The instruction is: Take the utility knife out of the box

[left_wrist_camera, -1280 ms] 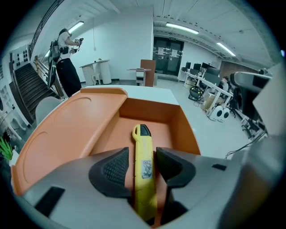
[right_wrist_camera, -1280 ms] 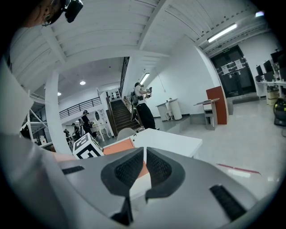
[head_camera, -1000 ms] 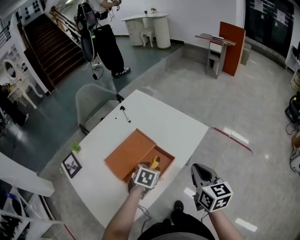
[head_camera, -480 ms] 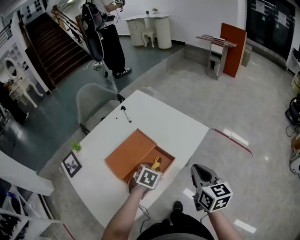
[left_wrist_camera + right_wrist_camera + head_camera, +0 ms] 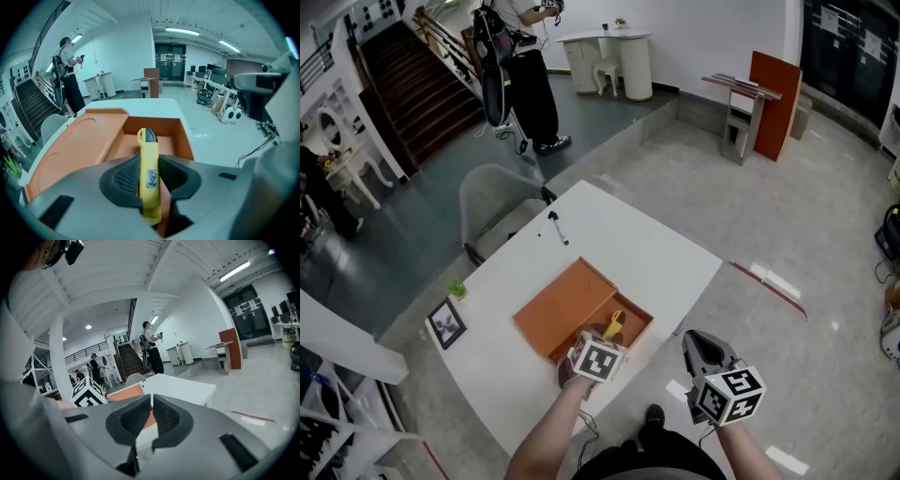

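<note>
An orange box (image 5: 565,302) lies open on the white table (image 5: 656,253), its lid flat to the left of its tray (image 5: 164,133). My left gripper (image 5: 602,336) points down into the near end of the tray. Its jaws have just been closing, and both pads now press on the yellow utility knife (image 5: 147,154). The knife's black-tipped end sticks out beyond the left gripper (image 5: 149,174) over the tray, and its yellow shows in the head view (image 5: 613,325). My right gripper (image 5: 699,341) hovers off the table's near right edge, shut and empty (image 5: 152,403).
A black pen (image 5: 556,229) lies at the table's far side. A framed picture (image 5: 446,324) and a small plant (image 5: 456,289) stand at the left edge. A grey chair (image 5: 492,208) is behind the table. A person (image 5: 520,80) stands near the stairs.
My left gripper stays at the box's near end over the knife. The right gripper has not moved. The person by the stairs has shifted slightly.
</note>
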The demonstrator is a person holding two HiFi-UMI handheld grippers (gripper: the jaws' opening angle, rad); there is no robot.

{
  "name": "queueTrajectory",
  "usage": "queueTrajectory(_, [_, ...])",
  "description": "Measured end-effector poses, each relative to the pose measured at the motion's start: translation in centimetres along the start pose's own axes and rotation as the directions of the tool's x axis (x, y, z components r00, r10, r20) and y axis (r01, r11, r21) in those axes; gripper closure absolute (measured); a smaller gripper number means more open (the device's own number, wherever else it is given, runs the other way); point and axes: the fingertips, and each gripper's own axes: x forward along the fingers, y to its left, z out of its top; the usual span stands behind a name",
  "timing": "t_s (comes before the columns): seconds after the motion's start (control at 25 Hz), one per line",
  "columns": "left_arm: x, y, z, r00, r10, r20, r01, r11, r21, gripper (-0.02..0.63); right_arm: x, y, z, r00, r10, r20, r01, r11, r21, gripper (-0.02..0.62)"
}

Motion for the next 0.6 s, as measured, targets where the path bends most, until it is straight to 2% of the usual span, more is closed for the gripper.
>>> queueTrajectory(0.4, [-3.5, 0.5, 1.9, 0.991, 0.043, 0.129, -0.036, 0.997, -0.062, 0.489, 0.4, 1.0, 0.9, 0.999, 0.039, 0.010, -0.039, 0.999, -0.013, 0.592])
queueTrajectory(0.6, [-6.0, 0.6, 2.7, 0.979, 0.055, 0.195, -0.029, 0.991, -0.134, 0.489, 0.5, 1.6, 1.0, 0.998, 0.057, 0.010, -0.057, 0.998, -0.021, 0.592])
